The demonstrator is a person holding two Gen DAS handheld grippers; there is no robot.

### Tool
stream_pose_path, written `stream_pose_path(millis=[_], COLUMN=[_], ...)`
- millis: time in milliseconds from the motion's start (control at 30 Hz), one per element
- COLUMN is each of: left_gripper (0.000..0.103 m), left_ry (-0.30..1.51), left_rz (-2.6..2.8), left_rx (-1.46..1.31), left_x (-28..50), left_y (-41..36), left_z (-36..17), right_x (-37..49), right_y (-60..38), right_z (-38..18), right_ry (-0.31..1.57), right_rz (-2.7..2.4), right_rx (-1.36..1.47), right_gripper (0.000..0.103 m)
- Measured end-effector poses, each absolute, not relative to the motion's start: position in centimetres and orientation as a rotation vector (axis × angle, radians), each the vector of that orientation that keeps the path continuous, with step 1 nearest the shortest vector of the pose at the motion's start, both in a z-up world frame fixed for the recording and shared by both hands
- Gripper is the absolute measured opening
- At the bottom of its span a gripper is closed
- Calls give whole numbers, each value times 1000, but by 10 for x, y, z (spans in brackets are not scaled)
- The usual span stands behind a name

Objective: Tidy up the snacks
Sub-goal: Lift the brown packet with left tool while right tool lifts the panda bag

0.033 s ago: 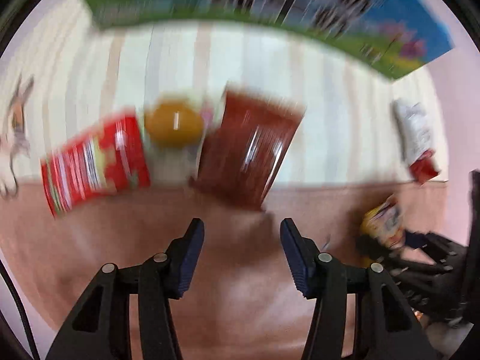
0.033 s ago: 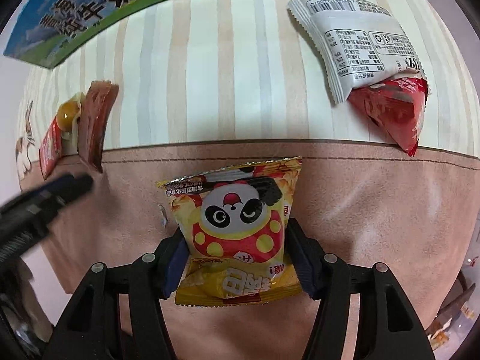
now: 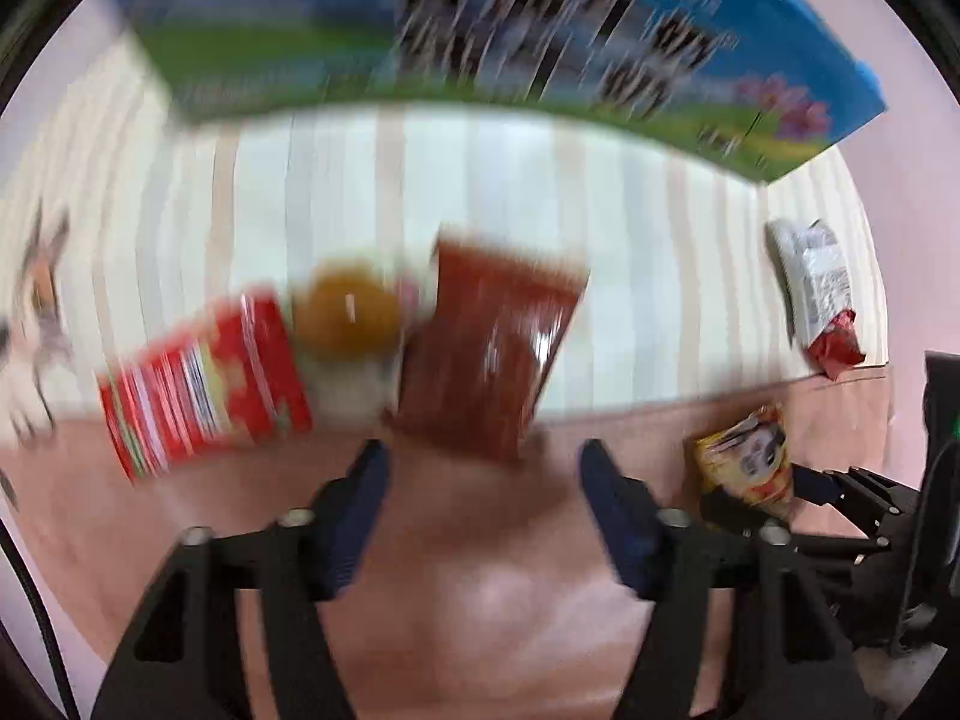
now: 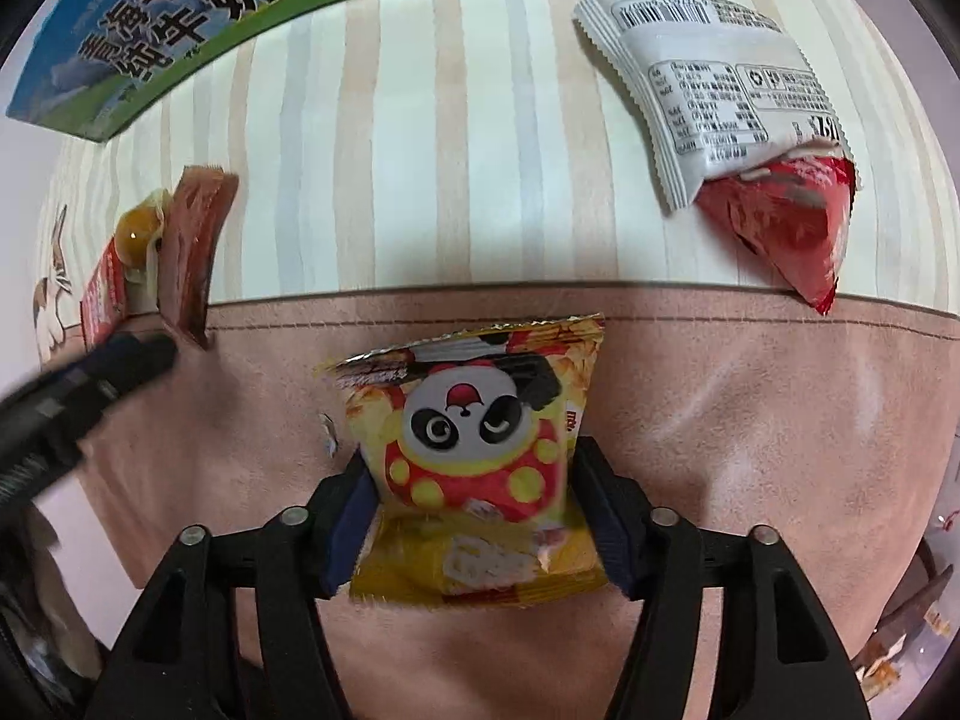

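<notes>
My right gripper (image 4: 474, 492) is shut on a yellow panda snack bag (image 4: 474, 420) just above the pink cloth; the bag also shows in the left wrist view (image 3: 747, 462). My left gripper (image 3: 483, 474) is open and empty, just short of a dark red packet (image 3: 492, 348). Beside that packet lie a clear pack with an orange ball (image 3: 348, 318) and a red striped packet (image 3: 204, 378). The left view is motion-blurred. A white packet (image 4: 708, 90) and a red packet (image 4: 786, 228) lie at the far right.
A blue and green milk carton box (image 4: 162, 18) lies at the back on the striped tablecloth (image 4: 450, 150). The pink cloth (image 4: 750, 420) covers the near part. The left gripper shows in the right wrist view (image 4: 90, 378) at the left edge.
My left gripper has moved forward toward the dark red packet and opened wider. My right gripper holds the panda bag as before.
</notes>
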State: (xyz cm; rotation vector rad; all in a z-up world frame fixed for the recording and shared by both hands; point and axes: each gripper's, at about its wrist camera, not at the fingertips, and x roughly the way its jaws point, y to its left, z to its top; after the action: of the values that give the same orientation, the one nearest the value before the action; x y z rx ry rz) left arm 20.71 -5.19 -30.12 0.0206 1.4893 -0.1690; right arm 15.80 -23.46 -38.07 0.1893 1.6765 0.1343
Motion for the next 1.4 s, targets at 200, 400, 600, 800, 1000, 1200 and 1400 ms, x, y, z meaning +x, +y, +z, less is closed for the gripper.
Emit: stream_pose_path(millis=[200, 400, 600, 800, 1000, 1200, 1400], left_gripper=[70, 70, 64, 54, 54, 57, 57], left_ry=[1576, 1620, 1609, 1613, 1667, 1696, 1690], left_rz=[-272, -243, -196, -170, -155, -167, -164], left_rx=[149, 169, 84, 13, -26, 37, 48], left_x=[261, 286, 293, 269, 240, 227, 230], left_y=[-80, -91, -72, -57, -51, -67, -77], left_z=[-320, -343, -352, -343, -345, -360, -380], right_x=[184, 195, 195, 190, 180, 180, 183], right_y=[-240, -232, -243, -251, -256, -254, -250], right_z=[-374, -381, -381, -374, -372, -376, -377], right_ry=[1677, 1678, 1674, 1674, 1703, 1731, 1756], right_rz=[135, 117, 116, 125, 132, 129, 126], right_rx=[209, 247, 284, 317, 323, 295, 259], right_gripper=[74, 74, 74, 68, 67, 71, 73])
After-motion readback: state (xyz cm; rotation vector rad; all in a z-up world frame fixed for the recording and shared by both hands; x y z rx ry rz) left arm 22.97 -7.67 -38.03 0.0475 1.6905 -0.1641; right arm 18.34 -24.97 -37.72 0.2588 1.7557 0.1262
